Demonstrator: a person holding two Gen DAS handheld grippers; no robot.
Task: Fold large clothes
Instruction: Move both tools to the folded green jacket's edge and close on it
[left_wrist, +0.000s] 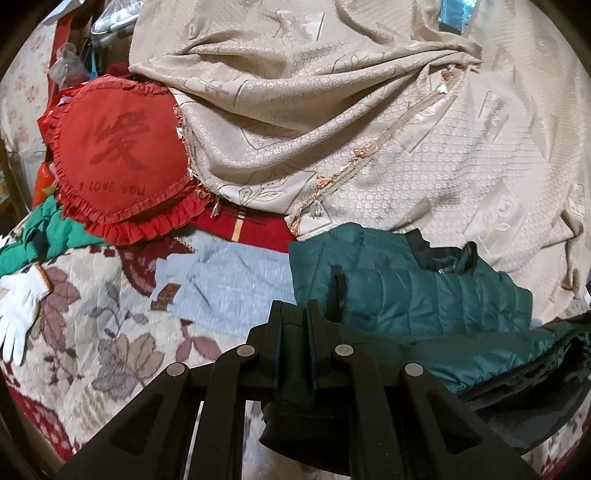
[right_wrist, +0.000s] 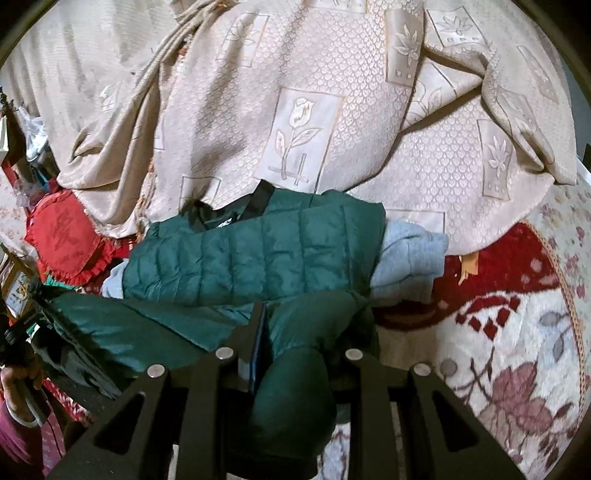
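A quilted dark-green puffer jacket (right_wrist: 255, 251), black-lined at the collar, is clamped by the left claw (left_wrist: 297, 321) and right claw (right_wrist: 295, 332) at its hem.

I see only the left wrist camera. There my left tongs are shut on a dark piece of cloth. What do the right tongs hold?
Observer: The right tongs are shut on a thick green fold of the jacket.
Operator: Does the blue sweater also come out on the other side of the jacket?
Observer: Yes, the blue sweater sticks out from under the jacket's right edge.
Operator: Is there anything at the border of the right picture?
Observer: A hand with a pink sleeve shows at the lower left edge.
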